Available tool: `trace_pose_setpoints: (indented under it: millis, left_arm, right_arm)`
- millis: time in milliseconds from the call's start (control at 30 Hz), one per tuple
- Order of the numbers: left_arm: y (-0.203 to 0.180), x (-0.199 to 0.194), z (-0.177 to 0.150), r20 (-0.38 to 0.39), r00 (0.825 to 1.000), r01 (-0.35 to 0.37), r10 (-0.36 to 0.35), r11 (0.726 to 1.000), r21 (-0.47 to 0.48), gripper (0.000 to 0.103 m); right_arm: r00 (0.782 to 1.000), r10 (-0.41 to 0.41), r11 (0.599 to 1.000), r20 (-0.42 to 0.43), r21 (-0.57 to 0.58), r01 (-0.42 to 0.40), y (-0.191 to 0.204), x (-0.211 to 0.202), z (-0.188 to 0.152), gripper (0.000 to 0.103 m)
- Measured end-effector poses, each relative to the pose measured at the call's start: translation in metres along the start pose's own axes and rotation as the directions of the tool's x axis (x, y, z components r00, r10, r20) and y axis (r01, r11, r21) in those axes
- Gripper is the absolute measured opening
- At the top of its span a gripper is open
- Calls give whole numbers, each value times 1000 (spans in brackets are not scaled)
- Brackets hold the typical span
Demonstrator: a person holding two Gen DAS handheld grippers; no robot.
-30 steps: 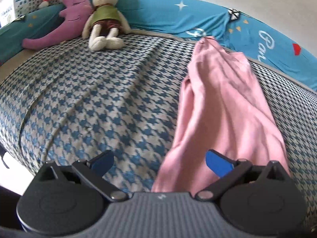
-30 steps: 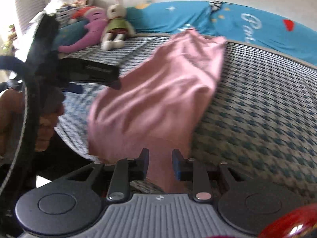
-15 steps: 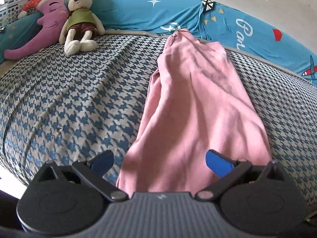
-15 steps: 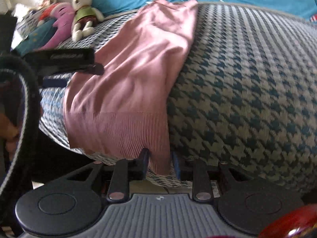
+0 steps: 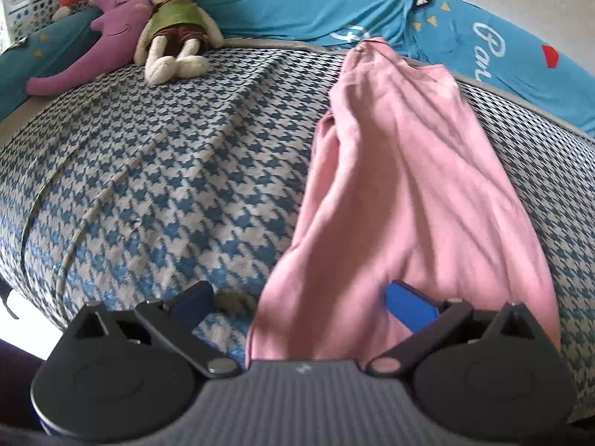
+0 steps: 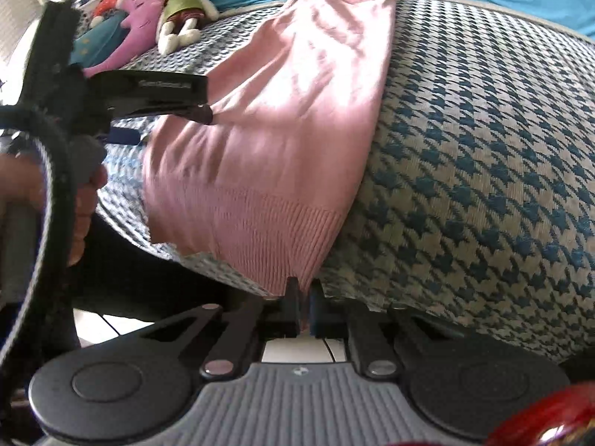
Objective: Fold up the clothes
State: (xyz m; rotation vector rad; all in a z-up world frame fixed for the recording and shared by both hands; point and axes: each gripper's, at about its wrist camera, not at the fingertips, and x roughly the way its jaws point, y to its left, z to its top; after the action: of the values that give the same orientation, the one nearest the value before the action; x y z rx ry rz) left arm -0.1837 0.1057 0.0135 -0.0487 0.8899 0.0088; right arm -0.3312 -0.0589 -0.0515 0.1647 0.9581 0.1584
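On the checked blue-and-white bed cover (image 5: 156,186) lay a long pink garment (image 5: 409,186). It stretched from the near edge of the cover all the way up to the blue pillow (image 5: 334,3) at the far end. Its ribbed hem (image 6: 267,230) hung down a little over the near edge of the cover.

The right gripper (image 6: 302,297) was at the near edge of the cover, at the right corner of the hem. Its two fingers were closing, almost together, and a bit of the pink hem was pinched between them.

The left gripper (image 5: 297,297) was over the near left part of the garment. Its blue fingers (image 5: 409,303) stood wide apart. One was above the pink cloth and the other was above the bare cover beside it. They were not squeezing anything. A hand (image 6: 83,200) held this gripper's handle, just off the near edge of the cover.

At the far left corner of the cover sat a toy rabbit (image 5: 174,26) in a green top. A purple moon pillow (image 5: 108,37) lay right beside it.
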Motion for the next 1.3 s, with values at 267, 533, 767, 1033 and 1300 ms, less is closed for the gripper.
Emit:
trace_pose_setpoints:
  millis: [267,533,767,1033,1300]
  left_arm:
    - [14,4,1,-8,997,-80,80,996,-45,103]
    - [26,3,6,-17,1000,-19,17,992,-121,103]
    - [25,-2,15,35,998,50,-45,989,-141,103]
    - [17,3,34,89,993,89,-79,990,-114,101]
    - [8,19,58,102,990,101,-96,994,-50,78]
  right_arm:
    - [996,-5,1000,-88,-30,2,1,4,-4,8]
    - [996,76,995,36,-72,-74,9,-22,7,8]
    - [991,95,991,98,-103,-85,13,-27,22,8]
    - [987,74,985,141,-163,-50,1,-27,56,22]
    - [976,9,969,217,-242,45,-30,-19,121,37]
